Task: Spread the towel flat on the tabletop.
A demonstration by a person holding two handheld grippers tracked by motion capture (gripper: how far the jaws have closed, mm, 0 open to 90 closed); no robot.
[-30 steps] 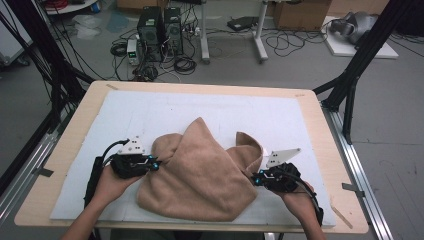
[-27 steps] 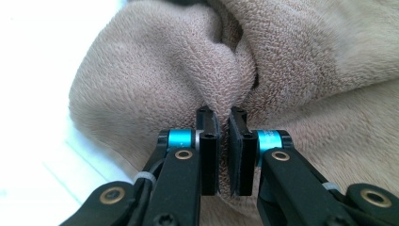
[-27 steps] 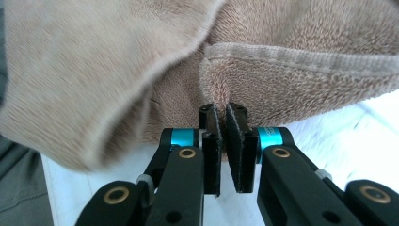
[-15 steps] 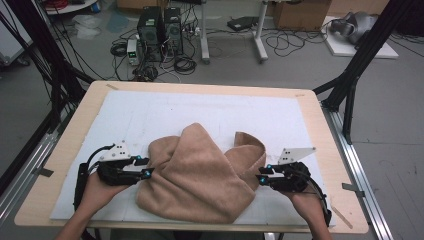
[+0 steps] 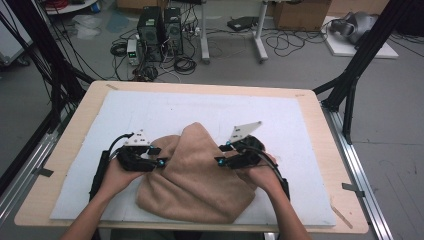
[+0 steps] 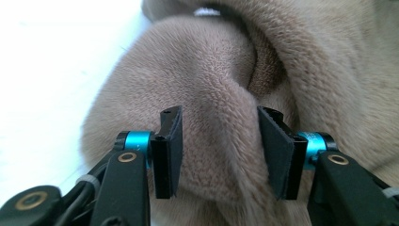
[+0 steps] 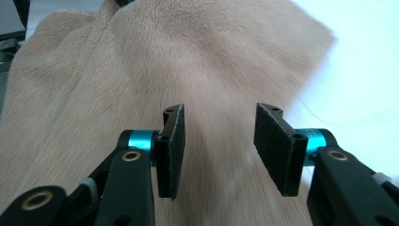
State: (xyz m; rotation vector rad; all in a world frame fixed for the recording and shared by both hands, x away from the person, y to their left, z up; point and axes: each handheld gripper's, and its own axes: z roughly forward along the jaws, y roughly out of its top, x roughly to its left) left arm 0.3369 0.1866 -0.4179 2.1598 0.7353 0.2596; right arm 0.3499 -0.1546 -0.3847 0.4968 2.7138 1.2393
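2 claws, both half open now: a second back each was clamped on an edge of the tan fleece cloth point(image 5: 197, 180), and both sets of jaws have just been opening. The left claw point(image 5: 159, 159) spread first and stands as it did half a second ago; the right claw point(image 5: 220, 155) has gone on widening in the last half second, and it has swung in from the cloth's right edge to a spot over the folded middle.

In the left gripper view, the left claw point(image 6: 220, 150) straddles a raised hump of cloth point(image 6: 211, 84); the pile sits between the jaws but the pads do not seem to bite on it. In the right gripper view, the right claw point(image 7: 219, 150) hangs just above a flat stretch of cloth point(image 7: 141, 70), with nothing pinched.

By my judgement, 1 fold has been let go and laid down, and both claws are hunting for the next hold. The cloth lies bunched between the 2 claws on the white mat point(image 5: 150, 107), its peak just beyond them.

Hard to tell: whether the left pads point(image 6: 169, 150) brush the hump's sides, since fleece hides the lower jaw edges. The right gripper view is smeared by motion. From above, the person's hands cover the cloth beside each claw, and the near hem runs close to the mat's front edge.
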